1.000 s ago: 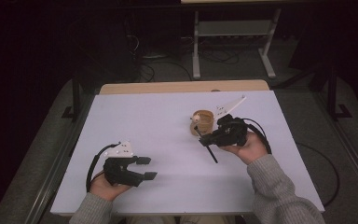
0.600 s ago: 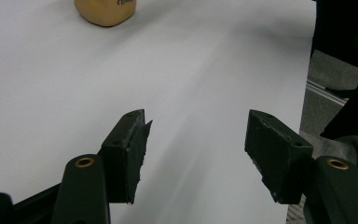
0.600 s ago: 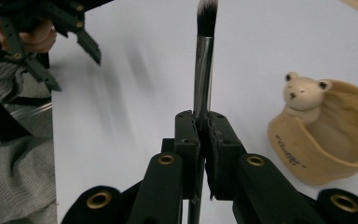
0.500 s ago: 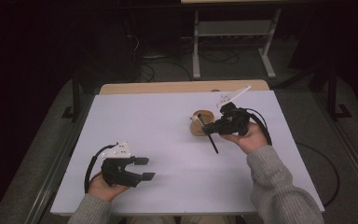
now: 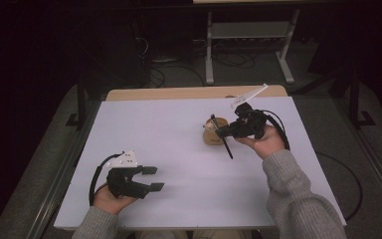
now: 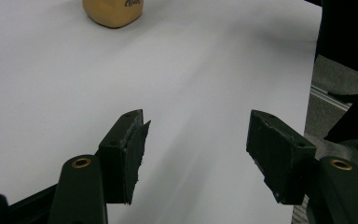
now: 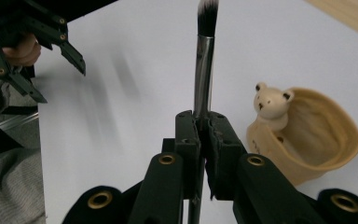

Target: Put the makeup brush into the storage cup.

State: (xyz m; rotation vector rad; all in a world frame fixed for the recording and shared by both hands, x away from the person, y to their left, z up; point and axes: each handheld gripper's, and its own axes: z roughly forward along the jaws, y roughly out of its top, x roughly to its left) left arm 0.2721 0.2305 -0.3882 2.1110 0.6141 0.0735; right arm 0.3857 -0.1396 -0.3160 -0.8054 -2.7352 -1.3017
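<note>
right gripper (image 5: 224,132) with brush (image 5: 222,137) raised, shifted rightward

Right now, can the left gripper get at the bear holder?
Probably yes: the left gripper is open, nothing between its jaws, with bare table toward the bear holder, though it sits well off.

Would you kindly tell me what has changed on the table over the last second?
The right hand-held gripper, shut on the makeup brush, has moved from the near side of the bear-shaped holder toward the far right, carrying the brush up beside it. The left hand-held gripper stayed put, open and empty. The holder has not moved on the white table.
</note>
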